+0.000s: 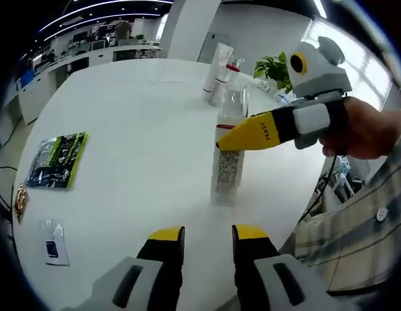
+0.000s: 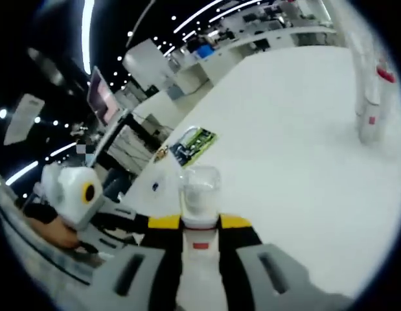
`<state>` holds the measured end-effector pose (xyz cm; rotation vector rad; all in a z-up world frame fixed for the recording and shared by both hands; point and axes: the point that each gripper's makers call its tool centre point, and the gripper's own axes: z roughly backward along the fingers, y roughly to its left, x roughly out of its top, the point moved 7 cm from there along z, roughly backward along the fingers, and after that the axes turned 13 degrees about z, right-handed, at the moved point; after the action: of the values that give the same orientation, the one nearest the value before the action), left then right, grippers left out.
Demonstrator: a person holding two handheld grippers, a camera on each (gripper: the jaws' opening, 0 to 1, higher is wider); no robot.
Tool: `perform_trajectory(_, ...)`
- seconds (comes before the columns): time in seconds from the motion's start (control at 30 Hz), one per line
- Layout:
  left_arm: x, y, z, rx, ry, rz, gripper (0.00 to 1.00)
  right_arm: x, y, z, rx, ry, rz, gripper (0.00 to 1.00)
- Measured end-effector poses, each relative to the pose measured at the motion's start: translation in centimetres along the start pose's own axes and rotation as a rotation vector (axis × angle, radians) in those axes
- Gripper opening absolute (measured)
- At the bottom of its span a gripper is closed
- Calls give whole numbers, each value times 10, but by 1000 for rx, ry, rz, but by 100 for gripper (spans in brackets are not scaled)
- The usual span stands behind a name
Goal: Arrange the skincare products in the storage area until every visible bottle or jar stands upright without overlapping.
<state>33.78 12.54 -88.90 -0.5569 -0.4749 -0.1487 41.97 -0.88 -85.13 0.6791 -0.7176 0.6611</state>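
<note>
Left gripper view: own yellow-tipped left gripper (image 1: 208, 238) at bottom, jaws spread with bare gap between, nothing held, hovering over round white table (image 1: 135, 129). Ahead, tall clear plastic bottle with printed label (image 1: 228, 165) standing upright on table, pinched near its upper part by yellow-tipped right gripper (image 1: 234, 137) coming in from right, held by a person's hand (image 1: 365, 129) with plaid sleeve (image 1: 355, 233) below. Farther back, near far table edge, two white tubes with red caps (image 1: 219, 68) upright, close together, well apart from clear bottle. Green potted plant (image 1: 274, 68) beyond table edge. At left on table, flat green-and-black printed packet (image 1: 57, 159); small clear sachet with dark square (image 1: 54, 243) nearer, apart from it. Right gripper view: right gripper (image 2: 199, 223) jaws closed on clear bottle (image 2: 200, 194), clear cap rising between yellow tips. Left gripper (image 2: 80, 191) at left, over table edge. Green packet (image 2: 194, 144) beyond bottle on table (image 2: 284, 129); white tubes (image 2: 372, 97) upright at far right, blurred.
</note>
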Motion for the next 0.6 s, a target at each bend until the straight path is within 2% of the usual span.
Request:
perform_trajectory(0.17,-2,1,1,9,4,8,30,3,-18,9,-68,-27,53,18)
perform_trajectory(0.3,-6,1,0,19,25,11,30,8,-34,19,-138,-64,129,18)
perform_trajectory(0.37,-8,0,0,25,36,8,30,8,-41,23,-159,-71,139,18)
perform_trajectory(0.47,-8,-1,0,25,24,27,30,10,-52,30,-199,-81,194,18)
perform_trajectory(0.6,-9,-3,1,30,20,49,32,10,-66,38,-238,-103,192,18)
